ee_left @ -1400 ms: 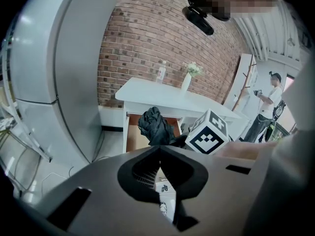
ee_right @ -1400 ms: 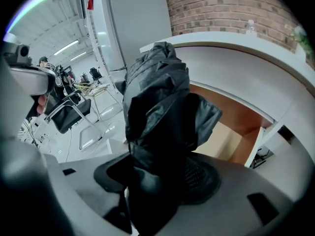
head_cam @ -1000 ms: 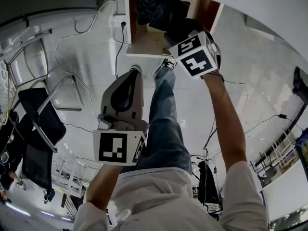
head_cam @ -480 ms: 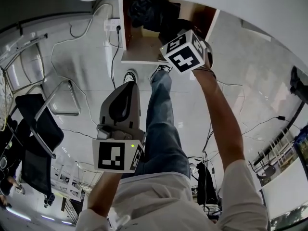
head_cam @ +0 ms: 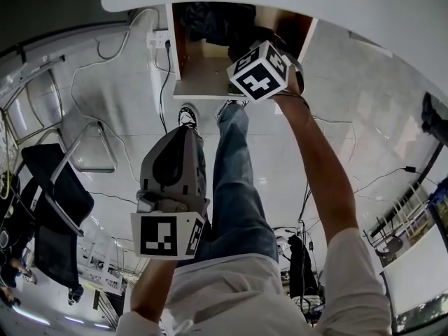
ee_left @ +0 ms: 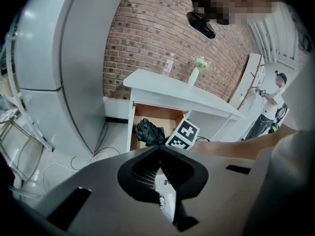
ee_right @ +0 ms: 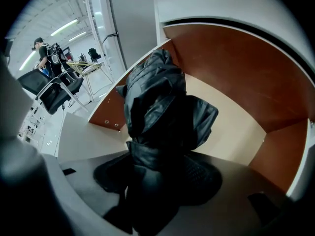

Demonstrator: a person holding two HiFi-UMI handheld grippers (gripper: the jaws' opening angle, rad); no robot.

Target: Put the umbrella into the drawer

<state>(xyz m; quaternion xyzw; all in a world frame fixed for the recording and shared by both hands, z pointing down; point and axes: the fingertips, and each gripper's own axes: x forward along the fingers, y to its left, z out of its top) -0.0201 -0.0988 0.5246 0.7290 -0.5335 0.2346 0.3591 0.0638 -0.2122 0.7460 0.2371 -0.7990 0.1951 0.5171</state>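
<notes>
A folded black umbrella (ee_right: 162,117) sits clamped between the jaws of my right gripper (ee_right: 155,173), its bulk reaching into the open wooden drawer (ee_right: 236,117). In the head view the right gripper (head_cam: 260,68) is at the drawer (head_cam: 203,86) under the white table, with the umbrella (head_cam: 217,21) dark inside it. My left gripper (head_cam: 175,166) hangs lower, over the floor, jaws shut on nothing. The left gripper view shows its closed jaws (ee_left: 160,156), the drawer (ee_left: 147,117) and the umbrella (ee_left: 150,132) ahead.
A white table (ee_left: 182,92) with a bottle and a vase stands against a brick wall. A black chair (head_cam: 56,180) and a metal frame are at the left. Cables (head_cam: 126,40) trail across the tiled floor. The person's legs (head_cam: 234,173) stand before the drawer.
The right gripper has moved further left and deeper toward the drawer with the umbrella. The left gripper has shifted slightly left and down.
</notes>
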